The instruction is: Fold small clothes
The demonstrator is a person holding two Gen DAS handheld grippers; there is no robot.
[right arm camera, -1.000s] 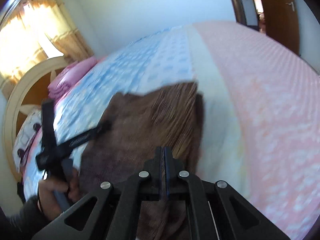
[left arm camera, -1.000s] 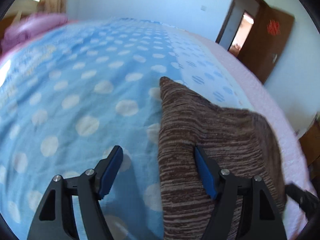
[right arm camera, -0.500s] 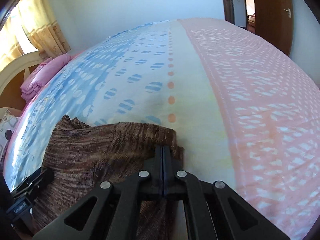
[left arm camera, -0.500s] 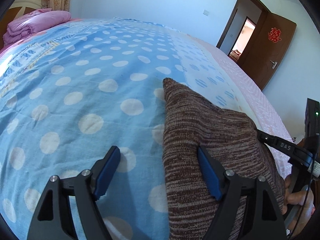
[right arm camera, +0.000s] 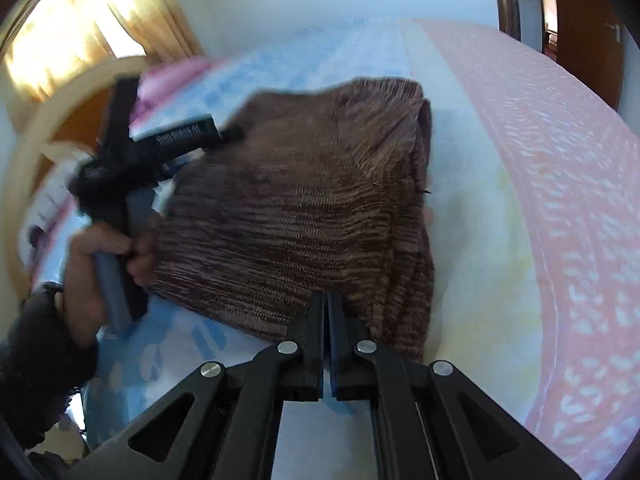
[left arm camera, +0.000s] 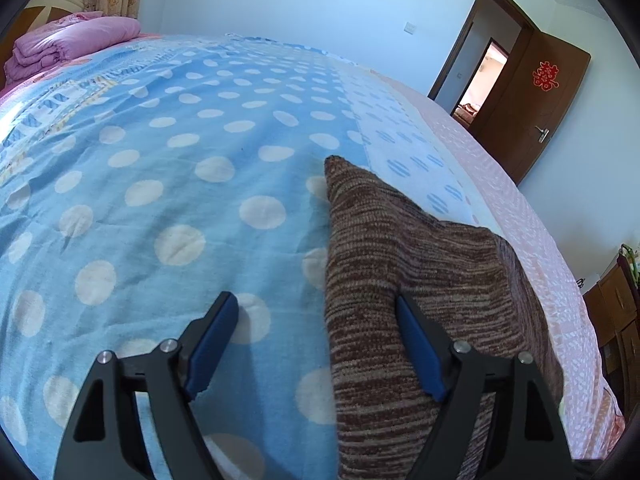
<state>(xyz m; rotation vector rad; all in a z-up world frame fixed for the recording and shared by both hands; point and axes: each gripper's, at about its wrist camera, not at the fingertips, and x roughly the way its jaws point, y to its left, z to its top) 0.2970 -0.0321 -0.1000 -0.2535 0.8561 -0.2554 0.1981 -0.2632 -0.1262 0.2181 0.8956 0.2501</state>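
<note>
A brown striped knit garment lies folded on the bed's blue polka-dot sheet. My left gripper stands open over the garment's left edge. One blue pad rests over the knit and the other hangs over bare sheet; neither presses the cloth. The right wrist view shows the same garment with the left gripper at its far left corner, held by a hand. My right gripper is shut, its tips at the garment's near edge. Motion blur hides whether they pinch any cloth.
A folded pink quilt sits at the head of the bed by a wooden headboard and curtains. The sheet turns pink to the right of the garment. An open brown door and wooden furniture stand beyond the bed.
The left jaws have widened slightly while that hand stayed put. The right gripper, seen at the garment's right edge half a second ago, has left the left view and swung back over the near edge.
</note>
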